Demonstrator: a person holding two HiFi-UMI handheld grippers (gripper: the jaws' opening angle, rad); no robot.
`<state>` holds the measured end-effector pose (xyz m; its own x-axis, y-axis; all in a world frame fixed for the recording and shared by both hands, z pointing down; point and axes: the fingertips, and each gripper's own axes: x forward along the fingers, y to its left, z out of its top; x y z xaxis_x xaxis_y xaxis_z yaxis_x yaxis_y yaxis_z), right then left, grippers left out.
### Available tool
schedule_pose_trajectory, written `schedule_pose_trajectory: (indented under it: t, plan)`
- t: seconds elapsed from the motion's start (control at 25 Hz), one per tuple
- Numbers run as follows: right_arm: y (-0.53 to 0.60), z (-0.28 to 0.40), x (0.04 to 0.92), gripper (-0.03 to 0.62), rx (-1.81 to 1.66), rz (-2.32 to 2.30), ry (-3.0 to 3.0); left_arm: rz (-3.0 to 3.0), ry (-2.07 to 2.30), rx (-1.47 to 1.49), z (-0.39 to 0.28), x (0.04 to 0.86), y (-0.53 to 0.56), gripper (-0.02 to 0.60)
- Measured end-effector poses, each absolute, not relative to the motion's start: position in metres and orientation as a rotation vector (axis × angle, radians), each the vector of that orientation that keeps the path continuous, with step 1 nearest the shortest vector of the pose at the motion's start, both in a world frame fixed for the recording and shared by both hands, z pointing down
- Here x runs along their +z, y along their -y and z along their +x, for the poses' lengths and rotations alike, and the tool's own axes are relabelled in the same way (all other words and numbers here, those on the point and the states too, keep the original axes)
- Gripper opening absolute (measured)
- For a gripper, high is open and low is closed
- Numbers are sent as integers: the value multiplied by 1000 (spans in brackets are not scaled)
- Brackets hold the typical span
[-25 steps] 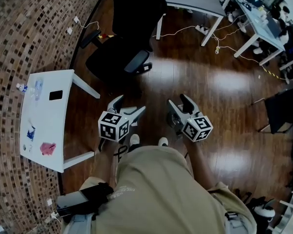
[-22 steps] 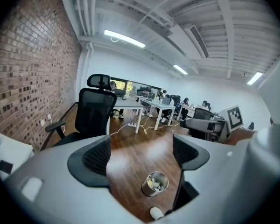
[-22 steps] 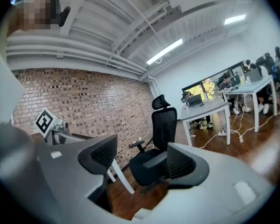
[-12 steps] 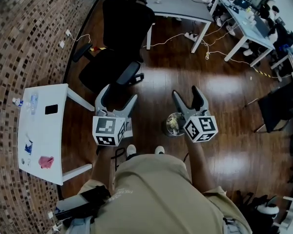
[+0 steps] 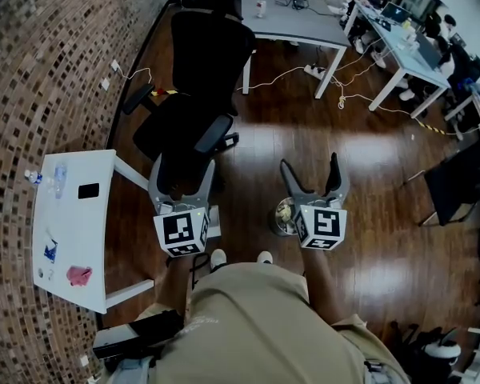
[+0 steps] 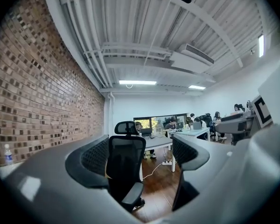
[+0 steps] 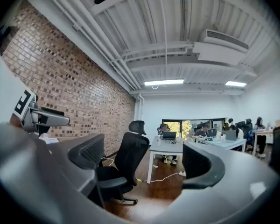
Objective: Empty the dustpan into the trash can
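- Head view first: a person stands on a dark wood floor (image 5: 368, 158) with both grippers held out level and side by side, well above it.
- The left gripper (image 5: 184, 166) has its jaws apart and nothing in them.
- The right gripper (image 5: 310, 165) is spread as wide as it goes. Its jaws have just been opening, and nothing sits between them either.
- The trash can (image 5: 274, 222) is a small round one on the floor just ahead of the shoes (image 5: 218, 256). It's partly tucked under the right gripper's marker cube, and there's crumpled stuff inside it.
- Neither gripper has the dustpan. A pale flat thing (image 5: 214, 221) lies on the floor just right of the left gripper's cube, near the can. It could be the dustpan, but honestly I can't tell.
- My guess is that the dumping isn't happening right now, since both tools are empty and raised clear of the can rather than tipped over it.
- Left gripper view: this one looks level across the room. The pads are apart, and a black office chair (image 6: 126, 164) shows through the gap, so the jaws are empty. The right gripper pokes in at the right edge.
- Right gripper view: same story, with wide-open jaws pointing level. The chair and a far desk (image 7: 170, 148) show between them, and there's no can or dustpan in sight. The left gripper shows at the left edge.
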<state>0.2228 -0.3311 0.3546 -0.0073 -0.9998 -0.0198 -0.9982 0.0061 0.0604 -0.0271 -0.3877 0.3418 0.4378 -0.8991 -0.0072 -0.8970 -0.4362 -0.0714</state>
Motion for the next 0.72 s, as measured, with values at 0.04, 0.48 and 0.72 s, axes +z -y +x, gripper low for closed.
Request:
schedule_pose_trajectory:
  t: [0.04,0.48,0.72]
  plan:
    - [333,222,357,502,-57,2192,2218,-2615,-1630,-62,-26,345,388,408]
    - [331,219,364,502,30,2235,2261,-2672,-1562,-132,-17,359,388,407]
    - [308,209,365,502,64,2288,2233,-2739,-1472,-149,-17,364,376,407]
